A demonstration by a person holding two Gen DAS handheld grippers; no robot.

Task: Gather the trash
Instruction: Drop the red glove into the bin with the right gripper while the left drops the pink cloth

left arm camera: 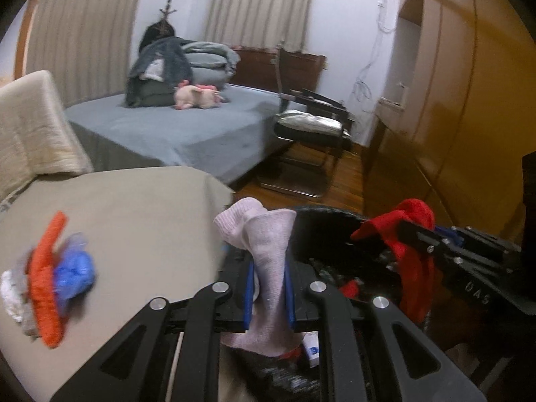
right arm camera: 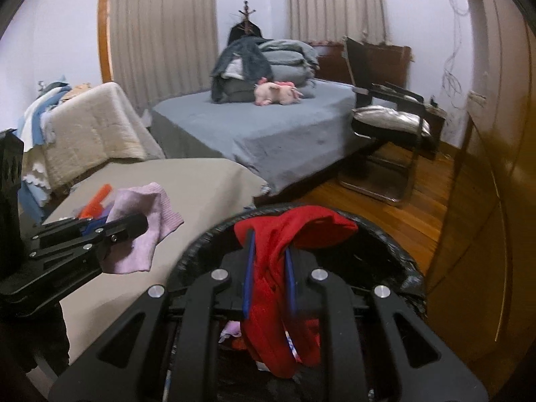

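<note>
The right gripper [right arm camera: 268, 278] is clamped on a red sock [right arm camera: 288, 234], its blue pads pressing the cloth from both sides, and it holds the sock directly above the black-lined bin [right arm camera: 395, 244]; the position suggests the sock is there to be dropped straight in, where some scraps already lie. The left gripper [left arm camera: 269, 288] is closed on a pale pink sock [left arm camera: 264, 234], pinched near its middle so that the cuff flops over the fingertips and the toe hangs below. It hangs over the near edge of the grey-covered table [left arm camera: 134, 201], just beside the bin's rim, probably so it can follow the red one without a long reach. Well to the left on the table a small heap remains: an orange sock [left arm camera: 45, 284], a crumpled blue wrapper [left arm camera: 73, 274] and something white, blurred, apparently waiting to be collected afterwards.
</note>
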